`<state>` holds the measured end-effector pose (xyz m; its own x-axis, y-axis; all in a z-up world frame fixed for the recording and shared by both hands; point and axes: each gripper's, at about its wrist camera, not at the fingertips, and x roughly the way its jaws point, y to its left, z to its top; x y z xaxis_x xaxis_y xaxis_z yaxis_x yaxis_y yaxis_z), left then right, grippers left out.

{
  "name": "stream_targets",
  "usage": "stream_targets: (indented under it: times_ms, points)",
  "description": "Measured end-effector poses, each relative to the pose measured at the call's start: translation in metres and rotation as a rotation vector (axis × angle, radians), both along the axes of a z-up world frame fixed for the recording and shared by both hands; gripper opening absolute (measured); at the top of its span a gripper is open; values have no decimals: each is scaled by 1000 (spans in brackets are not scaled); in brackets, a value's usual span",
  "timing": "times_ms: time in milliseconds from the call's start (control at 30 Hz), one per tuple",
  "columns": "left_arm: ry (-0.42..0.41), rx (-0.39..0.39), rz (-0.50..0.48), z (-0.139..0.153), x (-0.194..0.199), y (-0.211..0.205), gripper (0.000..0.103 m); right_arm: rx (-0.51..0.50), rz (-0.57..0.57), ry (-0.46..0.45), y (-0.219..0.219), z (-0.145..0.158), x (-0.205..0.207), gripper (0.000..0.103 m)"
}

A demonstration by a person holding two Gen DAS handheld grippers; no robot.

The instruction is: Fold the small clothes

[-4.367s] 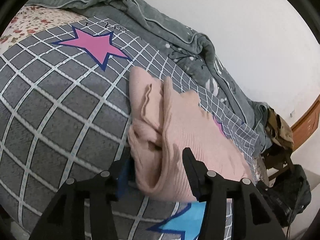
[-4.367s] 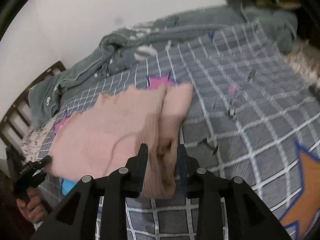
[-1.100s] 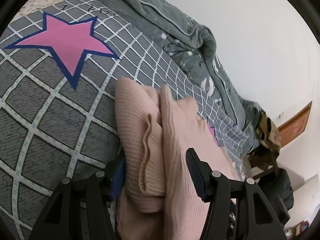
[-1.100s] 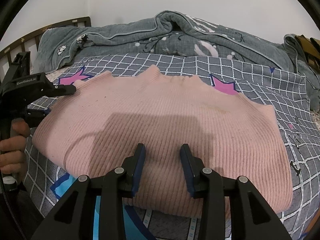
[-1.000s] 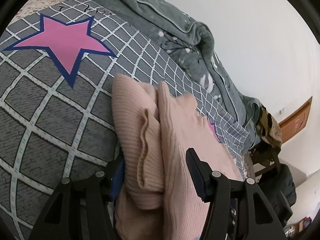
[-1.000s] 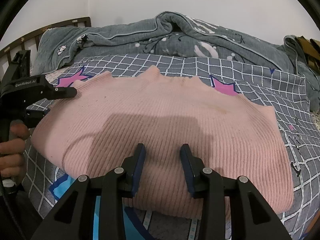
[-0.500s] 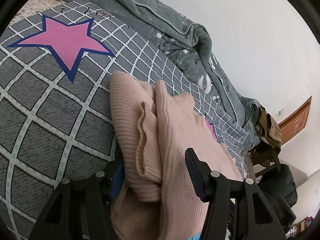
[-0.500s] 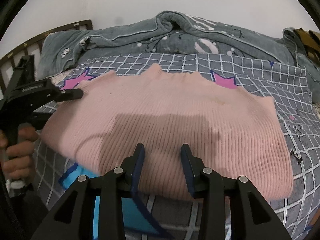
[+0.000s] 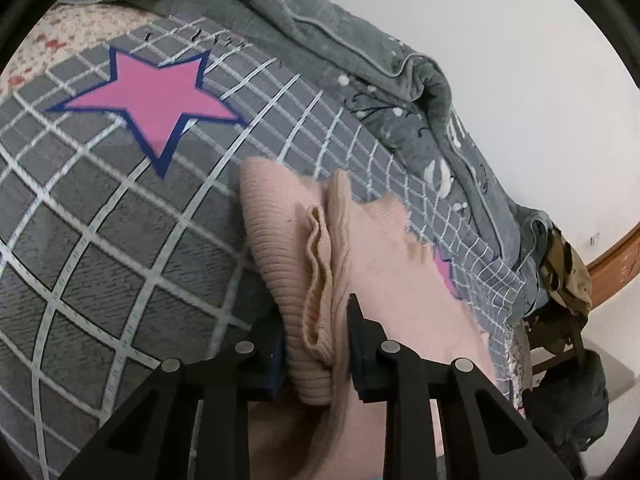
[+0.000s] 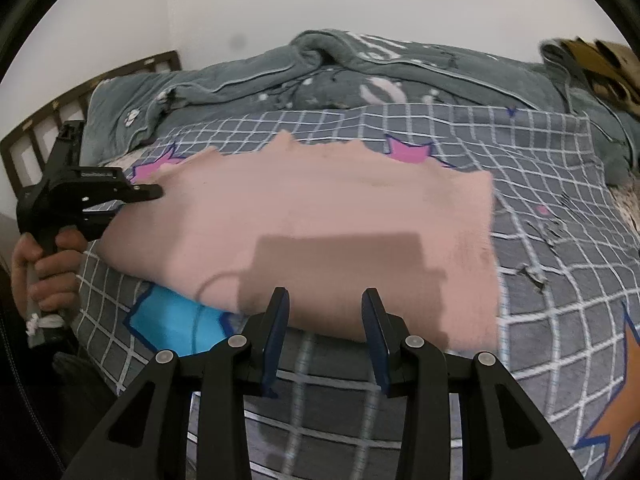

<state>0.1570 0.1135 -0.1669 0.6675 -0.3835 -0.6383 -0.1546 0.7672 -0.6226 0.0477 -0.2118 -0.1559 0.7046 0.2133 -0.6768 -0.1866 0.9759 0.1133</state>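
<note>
Left wrist view: the left gripper [image 9: 316, 344] sits at the end of the folded pink sweater [image 9: 360, 264], which lies on the checked grey bed [image 9: 100, 240]. Its fingers [image 9: 360, 344] are closing, and the thick stacked edge of the sweater is bunched between them, both pads now against the knit. A second ago the same layers lay loose in a wider gap; now they are pinched. A pink star [image 9: 156, 100] is printed on the cover beyond, and a grey quilt [image 9: 360, 52] is heaped along the wall.

Right wrist view: the right gripper [image 10: 324, 336] hangs just off the near edge of the sweater [image 10: 320, 220], fingers [image 10: 376, 340] part open with nothing in them; only the bed cover shows in the gap. Half a second back those fingers sat over the knit, so this hand has drawn back and let the cloth be. The picture is blurred with motion. At the left, the left gripper [image 10: 148, 194], held in a hand [image 10: 44, 276], has its tips on the sweater's end. The garment is a flat rectangle across the middle of the bed [image 10: 560, 240], partly covering a blue star [image 10: 176, 324].

My reading: the grip has passed to the left side alone, which suggests the next fold will carry that end across toward the right. The stack is thick, so an inner layer may slip out when it lifts.
</note>
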Motion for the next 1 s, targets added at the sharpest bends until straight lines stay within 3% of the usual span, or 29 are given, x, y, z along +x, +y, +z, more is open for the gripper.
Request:
stream_targets:
  times_ms: [133,367,533,633,733,867,1000]
  points:
    - [-9,18,-17,33,1,-20,23,30,-34,-16,-23,7,-5,38]
    - [-27,120,-84,88,2,-91,22,83,-92,-56,-65,23,-10,38]
    - [-29,164,-148,104,7,-148,22,89,-162,-70,-101,29,-8,38]
    - [-25,197,-198,102,8,-193,22,100,-212,-66,-125,29,-8,37]
    - [-19,262,-281,81,7,-254,22,107,-247,-57,-141,26,-10,36]
    - [30,280,-356,49,9,-298,27,101,-267,-33,-154,17,-14,36]
    - [-22,233,-439,51,9,-302,47,93,-263,-18,-157,11,-18,36]
